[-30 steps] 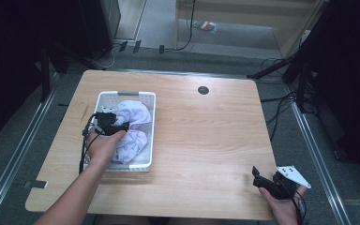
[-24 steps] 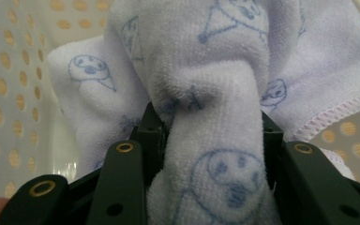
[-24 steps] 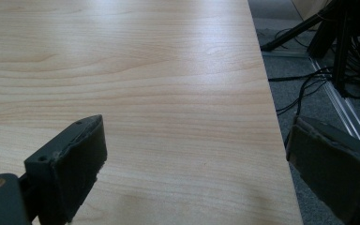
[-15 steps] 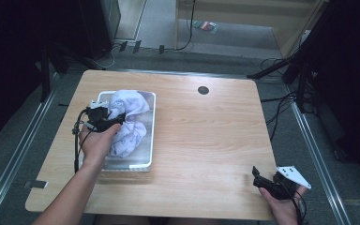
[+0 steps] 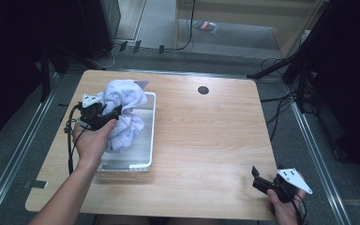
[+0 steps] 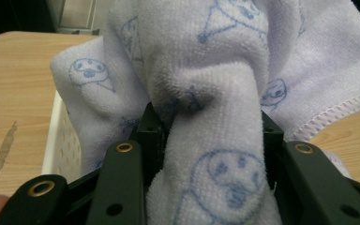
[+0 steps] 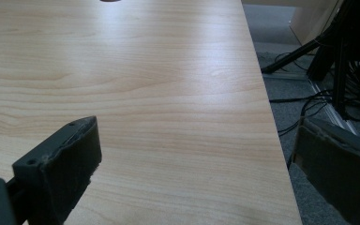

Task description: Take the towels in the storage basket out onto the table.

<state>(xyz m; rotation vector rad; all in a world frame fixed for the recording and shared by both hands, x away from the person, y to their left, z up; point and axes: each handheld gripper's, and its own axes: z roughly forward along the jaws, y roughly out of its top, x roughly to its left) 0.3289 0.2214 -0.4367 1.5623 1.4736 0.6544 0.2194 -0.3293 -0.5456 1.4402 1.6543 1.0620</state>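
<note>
We are clamping the left gripper (image 5: 115,112) on the towel (image 5: 122,101) above the basket (image 5: 140,159), while the right gripper (image 5: 258,180) is resting released.

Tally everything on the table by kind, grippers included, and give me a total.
Pale lilac terry towel with blue cartoon faces, clamped in the left gripper: 1
White perforated plastic basket: 1
Black two-jaw grippers, left gripper and right gripper: 2
Round black grommet in the wooden tabletop: 1
Total: 5
</note>
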